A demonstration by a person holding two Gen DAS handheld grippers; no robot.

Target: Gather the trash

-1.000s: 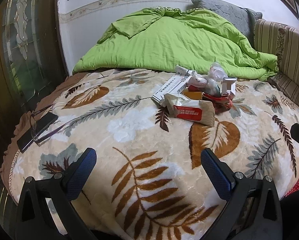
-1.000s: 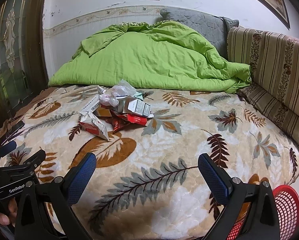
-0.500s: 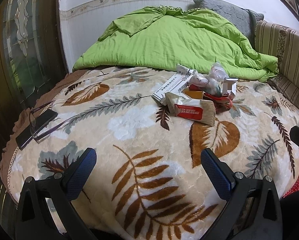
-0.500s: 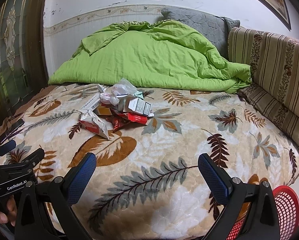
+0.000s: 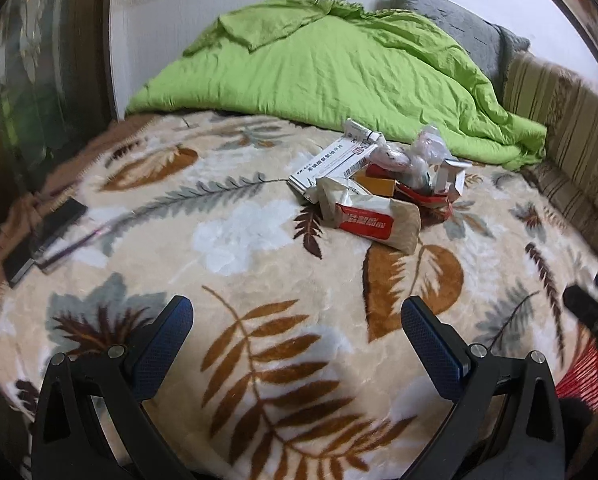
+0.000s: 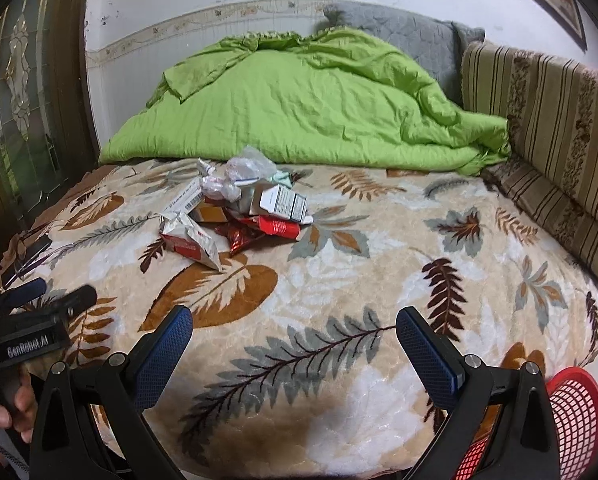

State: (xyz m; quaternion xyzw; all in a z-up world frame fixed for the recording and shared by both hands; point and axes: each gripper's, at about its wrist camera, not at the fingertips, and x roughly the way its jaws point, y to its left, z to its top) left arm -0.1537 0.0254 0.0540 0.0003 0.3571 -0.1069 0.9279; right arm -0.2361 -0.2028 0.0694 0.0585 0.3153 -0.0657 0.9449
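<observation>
Trash pile (image 5: 379, 192) heaped mid-bed at 12 o'clock, well apart from left tool (image 5: 297, 330) and right tool (image 6: 294, 330), both spread and empty. Approach step, judging so: next, reaching forward, pinching nearest wrapper (image 5: 373, 220), carrying to red basket (image 6: 575, 412) at 4 o'clock.

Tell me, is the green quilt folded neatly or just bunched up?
Bunched up. The green quilt lies in a wrinkled heap along the far side of the bed, with one corner flopped over at its left end.

Both my wrist cameras are looking forward from the foot of the bed (image 5: 259, 280), low and close. They are sharing the trash pile (image 6: 235, 208), my left view sitting nearer it.
</observation>
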